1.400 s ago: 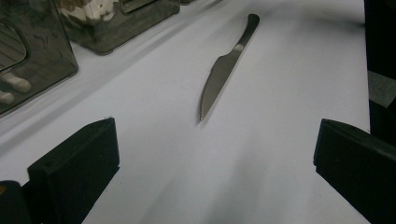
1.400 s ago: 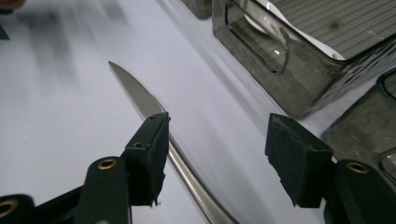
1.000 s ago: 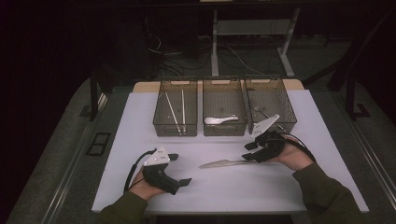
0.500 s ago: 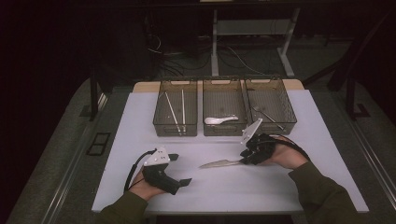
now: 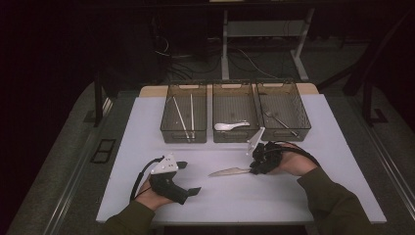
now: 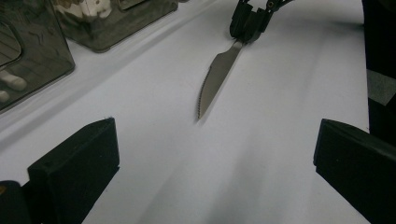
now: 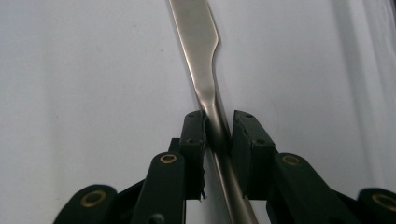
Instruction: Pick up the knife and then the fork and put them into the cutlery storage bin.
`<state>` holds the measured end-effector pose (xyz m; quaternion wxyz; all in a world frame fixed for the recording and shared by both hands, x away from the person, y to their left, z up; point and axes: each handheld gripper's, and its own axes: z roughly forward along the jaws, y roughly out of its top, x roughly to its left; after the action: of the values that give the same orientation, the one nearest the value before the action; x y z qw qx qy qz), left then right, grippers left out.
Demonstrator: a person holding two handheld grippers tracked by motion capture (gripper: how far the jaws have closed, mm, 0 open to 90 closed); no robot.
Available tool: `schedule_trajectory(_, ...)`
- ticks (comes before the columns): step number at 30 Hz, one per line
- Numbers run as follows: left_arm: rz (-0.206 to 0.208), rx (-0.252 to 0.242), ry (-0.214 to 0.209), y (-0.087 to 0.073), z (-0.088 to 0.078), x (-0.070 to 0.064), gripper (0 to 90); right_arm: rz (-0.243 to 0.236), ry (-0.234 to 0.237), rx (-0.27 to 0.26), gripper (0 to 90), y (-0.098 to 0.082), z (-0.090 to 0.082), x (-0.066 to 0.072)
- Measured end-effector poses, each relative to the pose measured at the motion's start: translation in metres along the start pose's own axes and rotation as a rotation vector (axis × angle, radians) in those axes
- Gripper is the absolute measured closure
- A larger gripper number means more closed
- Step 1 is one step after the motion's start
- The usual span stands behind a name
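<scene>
Right gripper fingers, just closing, clamp the knife handle on the table; left gripper fingers spread wide

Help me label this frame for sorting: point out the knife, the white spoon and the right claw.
knife (image 6: pixel 215 77), left gripper view, middle of the serrated blade.
white spoon (image 5: pixel 231 126), high view, on its bowl, in the middle bin.
right claw (image 7: pixel 218 133), right gripper view, midway between its fingertips at the knife's handle.

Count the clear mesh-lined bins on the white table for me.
3, in a row at the table's far edge: the left clear bin holds chopsticks, the middle bin a white spoon, the right bin a metal fork. None looks hidden.
</scene>
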<state>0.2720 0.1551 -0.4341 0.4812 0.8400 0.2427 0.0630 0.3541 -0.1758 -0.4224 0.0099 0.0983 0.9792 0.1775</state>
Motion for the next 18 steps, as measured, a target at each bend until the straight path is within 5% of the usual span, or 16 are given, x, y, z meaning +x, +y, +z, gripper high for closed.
schedule_trajectory(18, 0.002, 0.004, -0.003, 0.000, 0.000, -0.001, 0.0, -0.110, -0.006, 0.169, 79.0, 0.022, 0.005, 0.003)
